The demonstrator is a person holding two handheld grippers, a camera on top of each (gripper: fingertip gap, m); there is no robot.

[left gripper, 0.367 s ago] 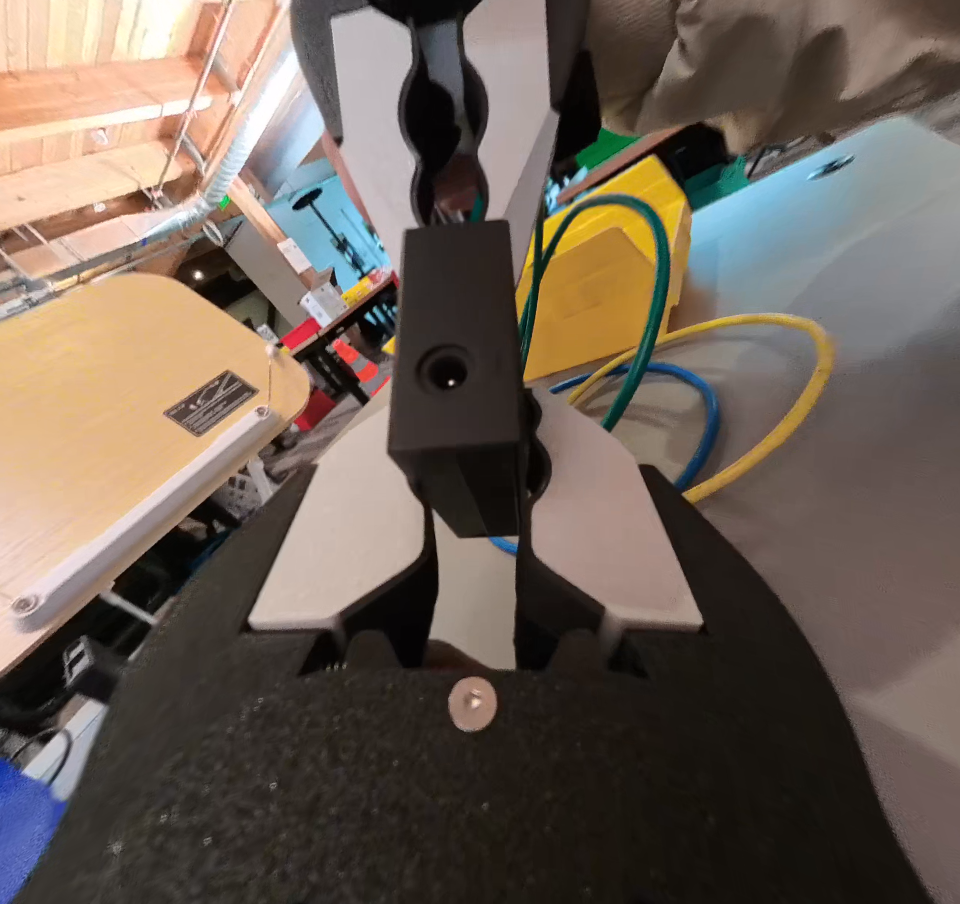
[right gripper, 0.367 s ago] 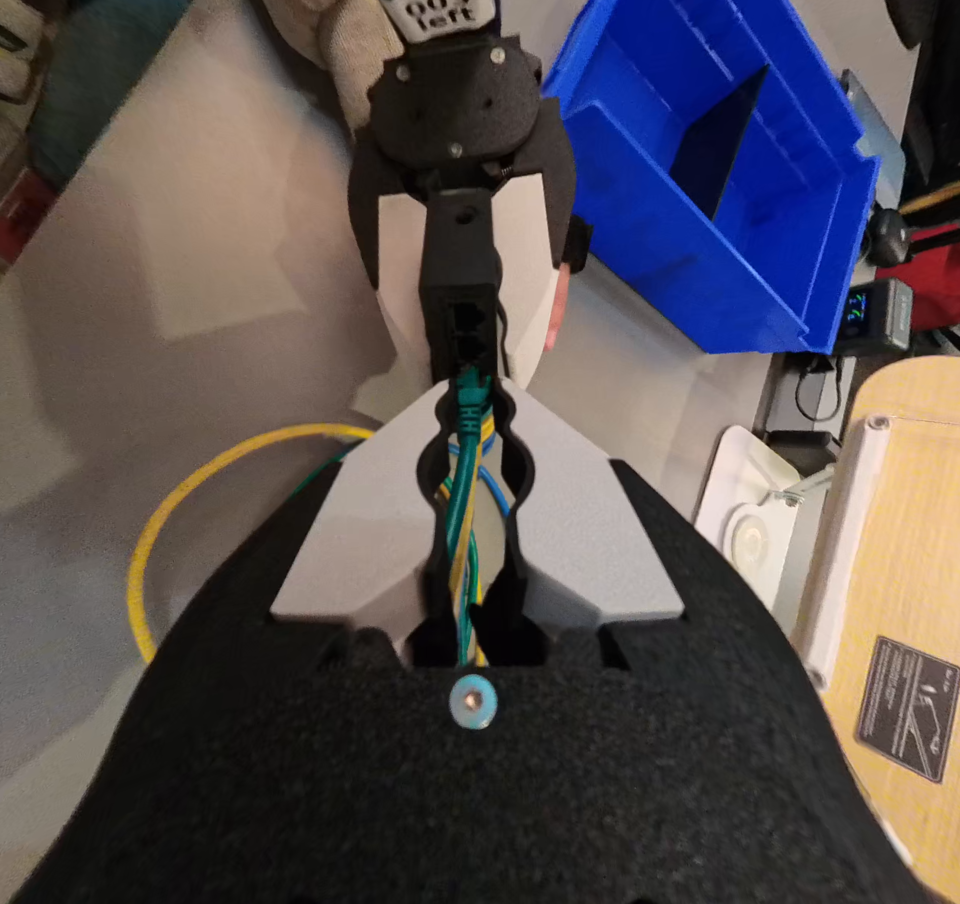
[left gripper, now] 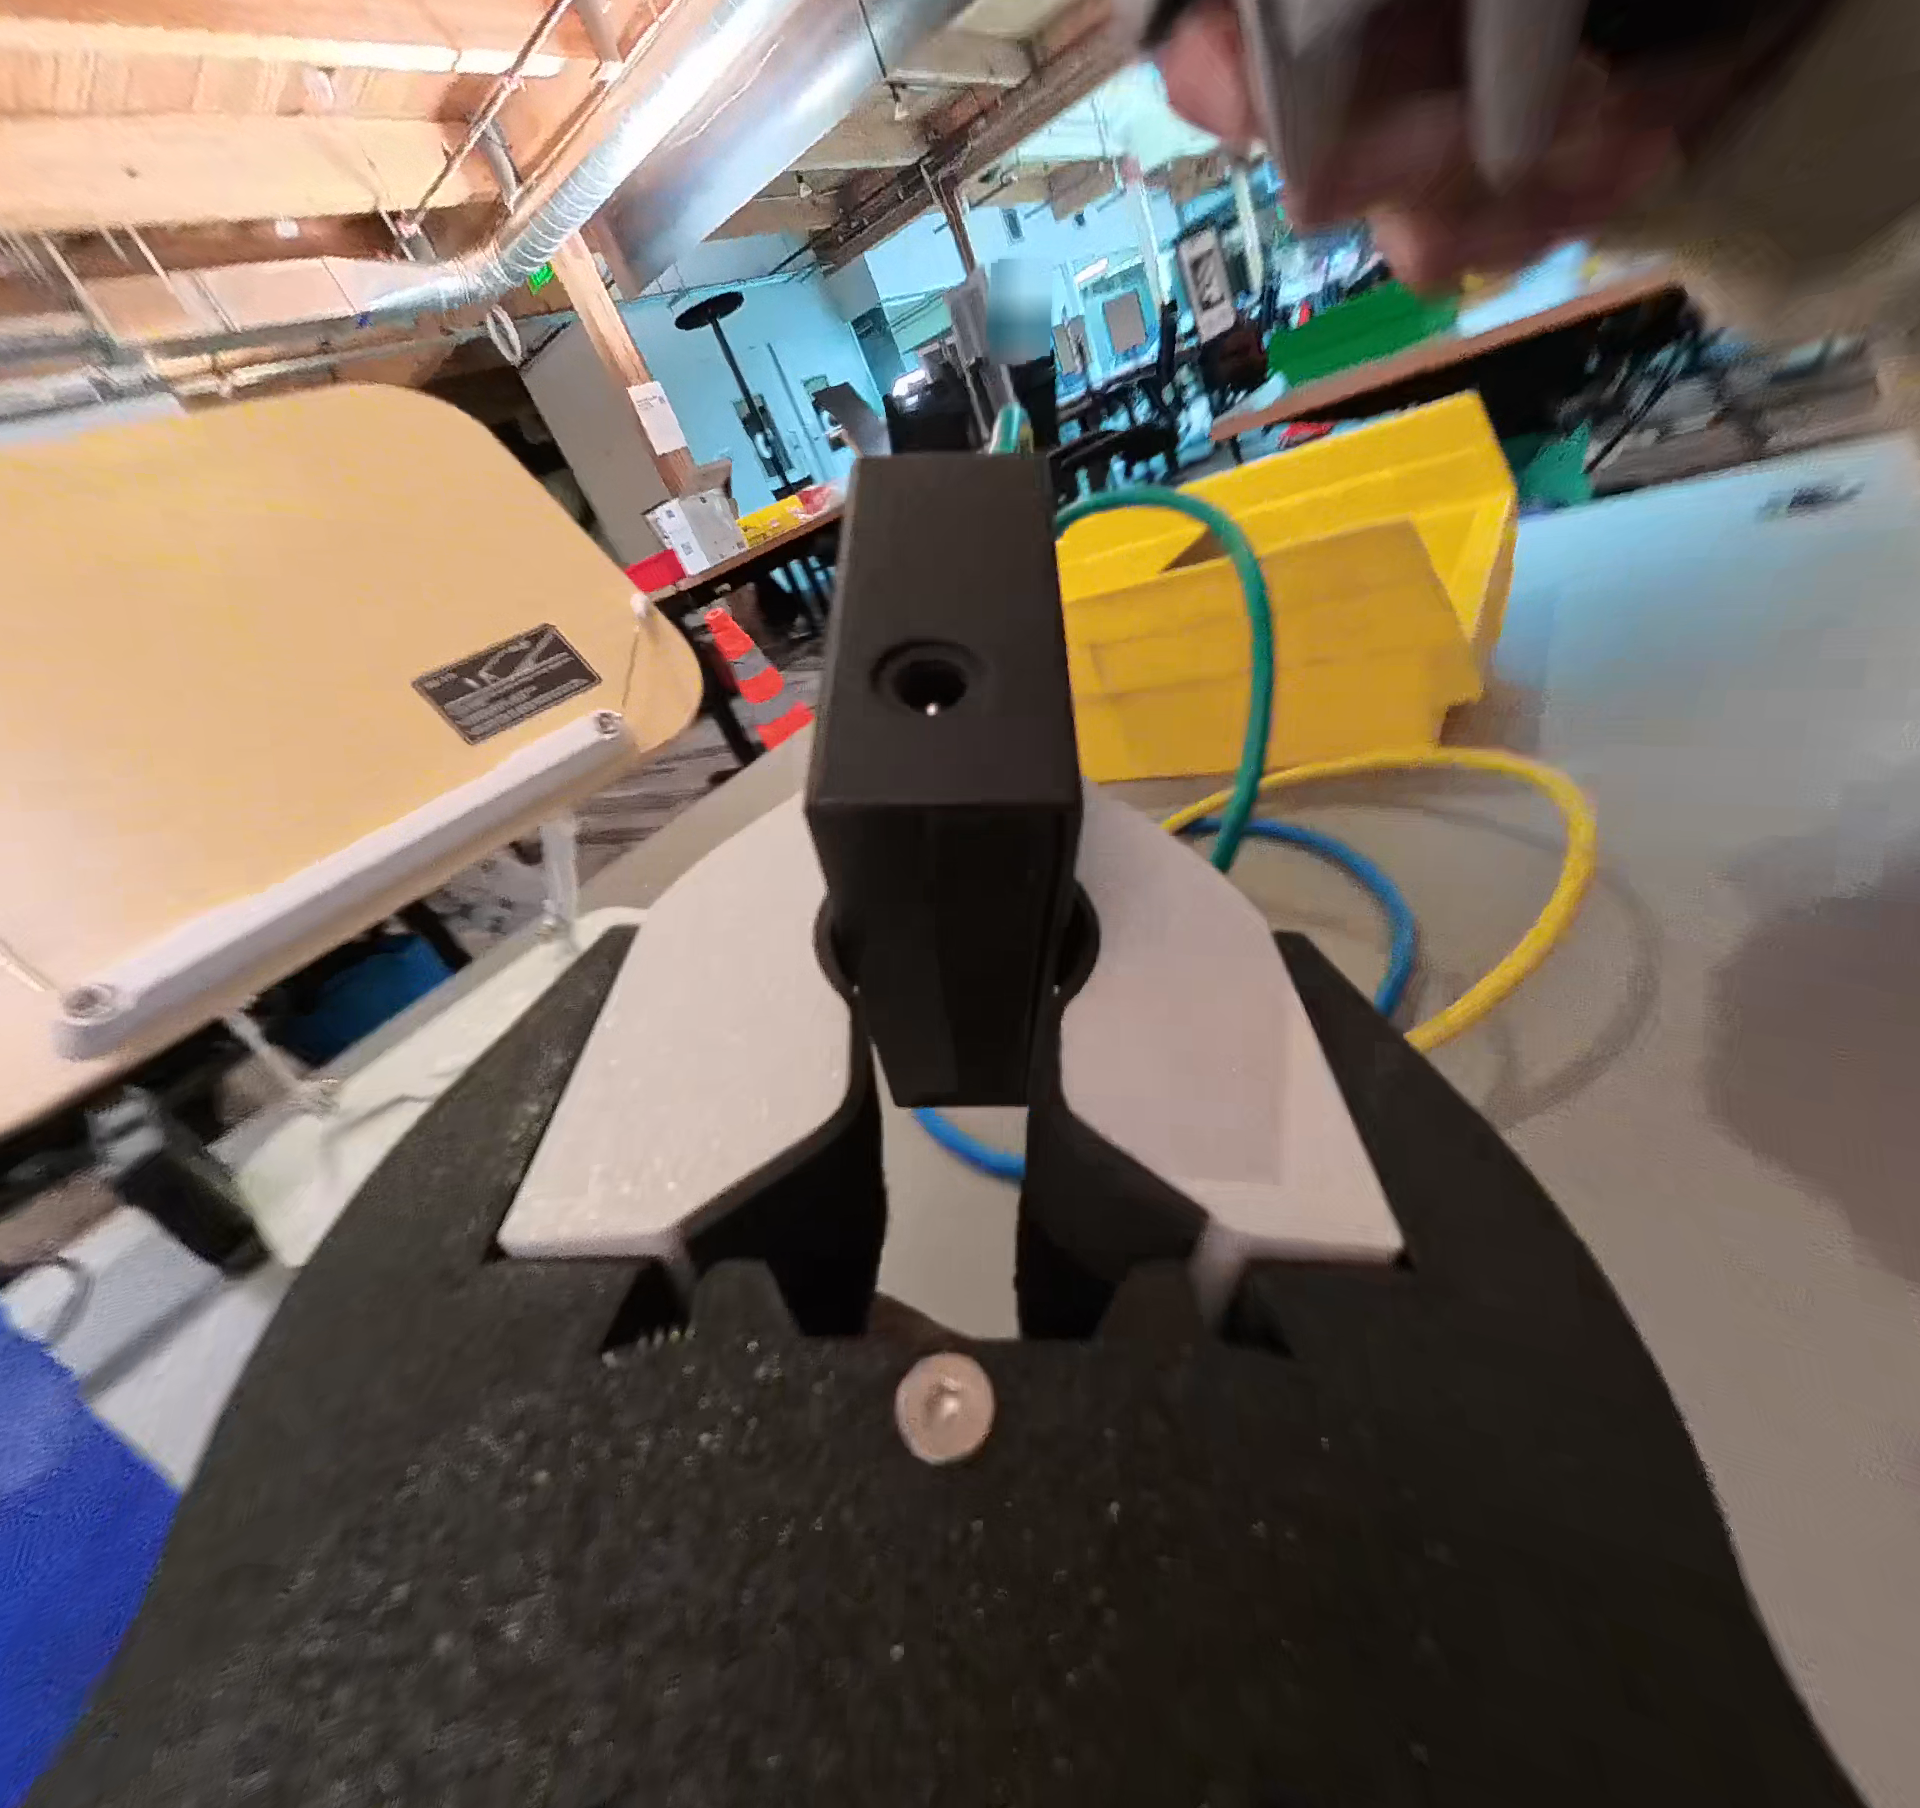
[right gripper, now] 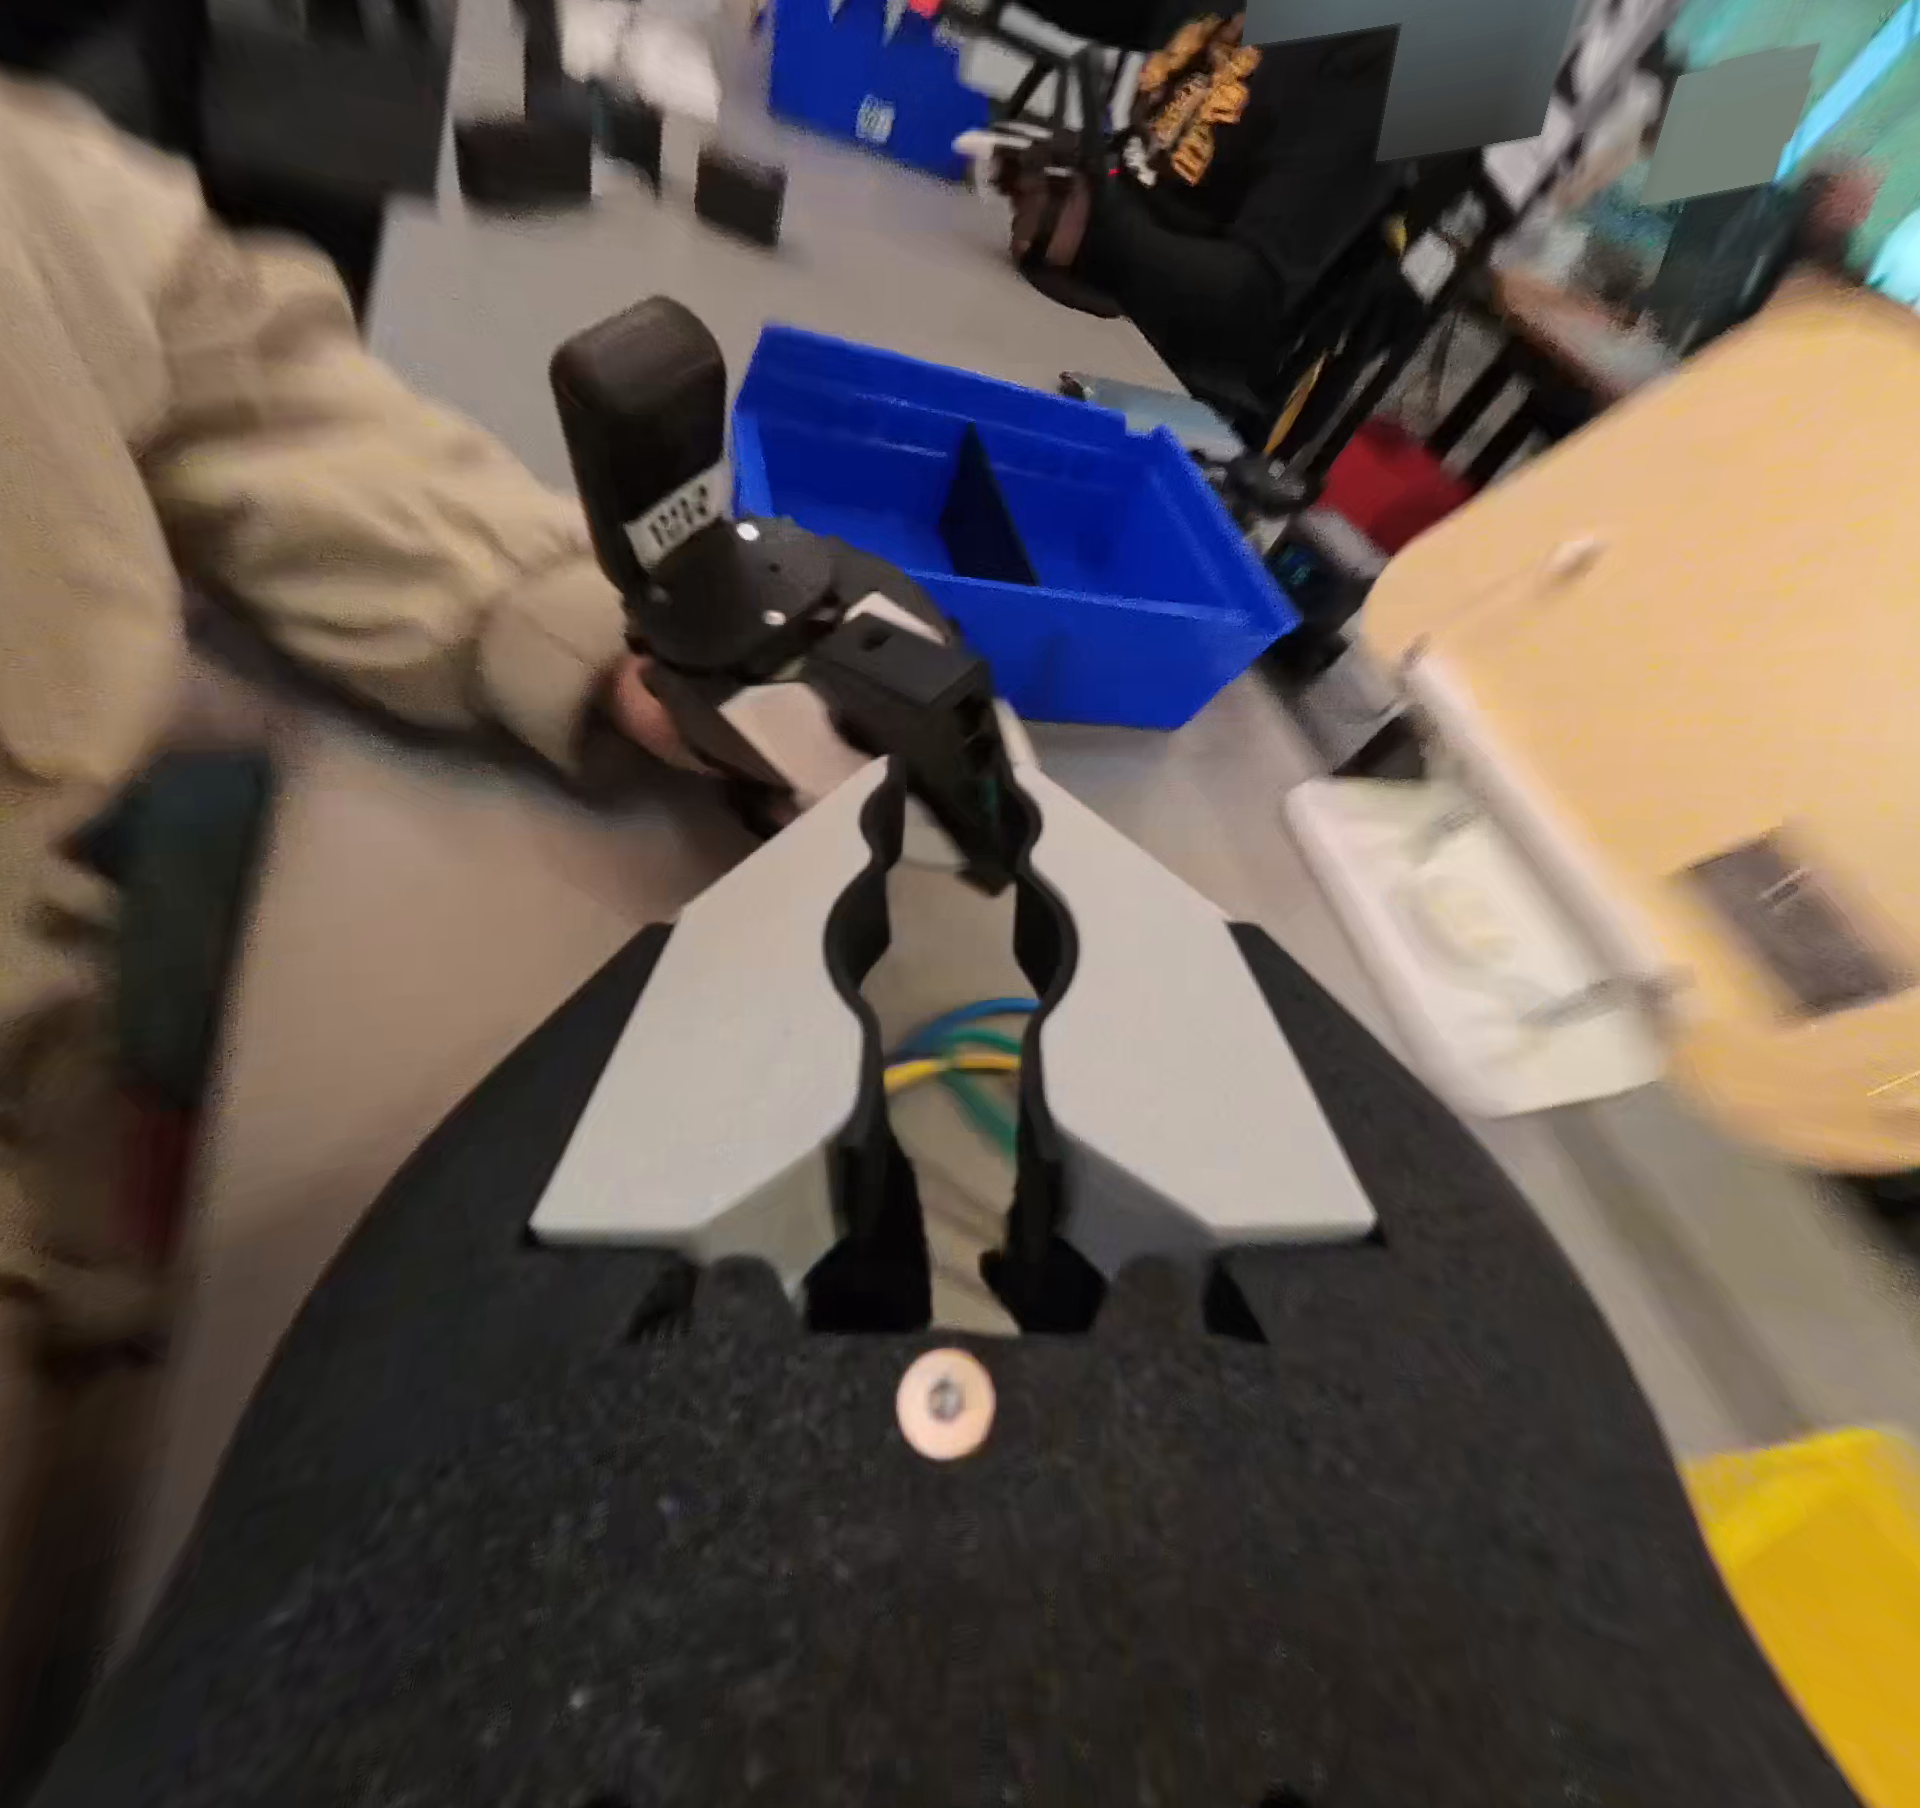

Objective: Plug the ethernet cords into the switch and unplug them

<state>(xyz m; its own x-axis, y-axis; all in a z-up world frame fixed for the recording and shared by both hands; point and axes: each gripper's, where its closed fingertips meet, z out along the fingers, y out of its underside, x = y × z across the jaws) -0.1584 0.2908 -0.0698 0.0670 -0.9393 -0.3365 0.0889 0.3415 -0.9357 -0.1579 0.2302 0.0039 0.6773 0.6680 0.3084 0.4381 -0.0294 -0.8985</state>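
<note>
- Clamping from both sides, the left gripper (left gripper: pixel 951 969) is holding the black switch (left gripper: pixel 940 719) upright between its jaws; the box's round socket is facing the left wrist camera
- Standing apart with nothing between them, the jaws of the right gripper (right gripper: pixel 951 823) are gaping; the blurred gripper is hanging high in the left wrist view, clear of the switch
- A green ethernet cord (left gripper: pixel 1252 657) is arching up from the grey table (left gripper: pixel 1714 719) to the far end of the switch, where it is sitting plugged in; in the right wrist view its plug is showing at the switch's port, just beyond the open fingertips
- Yellow (left gripper: pixel 1538 885) and blue (left gripper: pixel 1387 917) ethernet cords are lying looped on the table beside the switch, with no end of either showing
- A yellow bin (left gripper: pixel 1299 615) is sitting behind the cords; a blue divided bin (right gripper: pixel 1039 553) is resting beyond the left gripper in the right wrist view
- A beige sleeve (right gripper: pixel 260 511) is reaching to the left gripper's handle
</note>
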